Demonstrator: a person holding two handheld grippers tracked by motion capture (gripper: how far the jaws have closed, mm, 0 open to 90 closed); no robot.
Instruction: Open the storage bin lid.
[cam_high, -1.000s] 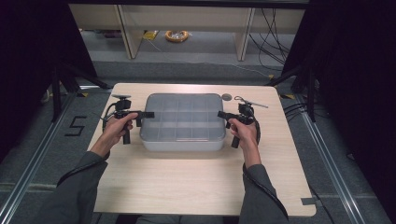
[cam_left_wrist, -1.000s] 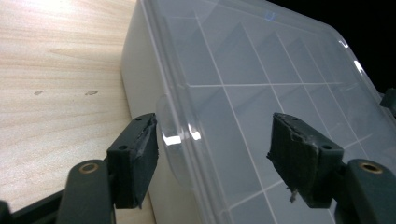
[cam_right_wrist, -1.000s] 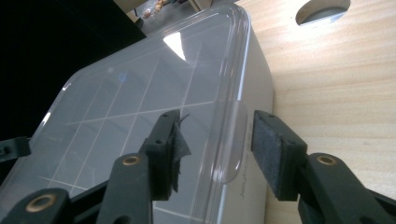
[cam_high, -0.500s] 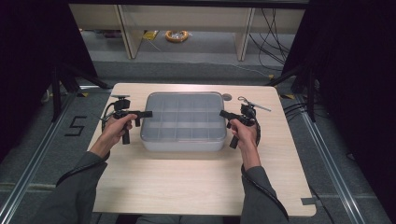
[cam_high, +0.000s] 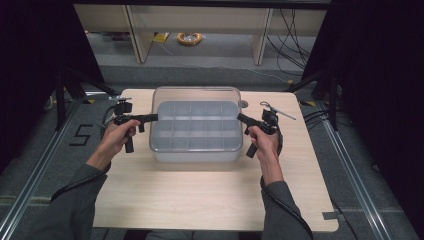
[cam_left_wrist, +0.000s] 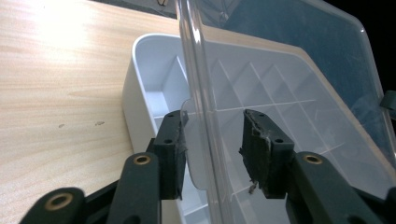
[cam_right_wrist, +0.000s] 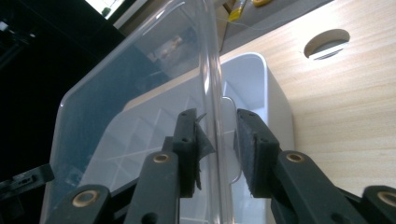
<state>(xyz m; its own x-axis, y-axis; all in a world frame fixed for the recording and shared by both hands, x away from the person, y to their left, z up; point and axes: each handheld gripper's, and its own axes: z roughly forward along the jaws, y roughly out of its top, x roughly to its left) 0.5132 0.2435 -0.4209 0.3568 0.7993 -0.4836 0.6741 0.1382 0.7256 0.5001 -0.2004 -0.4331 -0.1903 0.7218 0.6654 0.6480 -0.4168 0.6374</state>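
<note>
A white compartment box (cam_high: 195, 154) stands on the wooden table (cam_high: 200, 200). Its clear plastic lid (cam_high: 197, 95) hangs above it, lifted off and tilted. My left gripper (cam_high: 154, 117) is shut on the lid's left edge. My right gripper (cam_high: 240, 118) is shut on the lid's right edge. In the left gripper view the lid (cam_left_wrist: 289, 60) runs between the jaws of the left gripper (cam_left_wrist: 212, 149), with the open box (cam_left_wrist: 140, 93) below it. In the right gripper view the lid's rim (cam_right_wrist: 212, 70) passes between the right gripper (cam_right_wrist: 217, 144) pads, beside the box wall (cam_right_wrist: 275, 102).
A round cable hole (cam_high: 244, 104) lies in the table just behind the box, also visible as the hole (cam_right_wrist: 327, 43). A thin metal tool (cam_high: 280, 112) rests at the back right. Bare table lies in front of the box. Shelving stands beyond the far edge.
The lid lay on the box a second ago; both grippers have raised it, and it now stands off the box, tilted.
</note>
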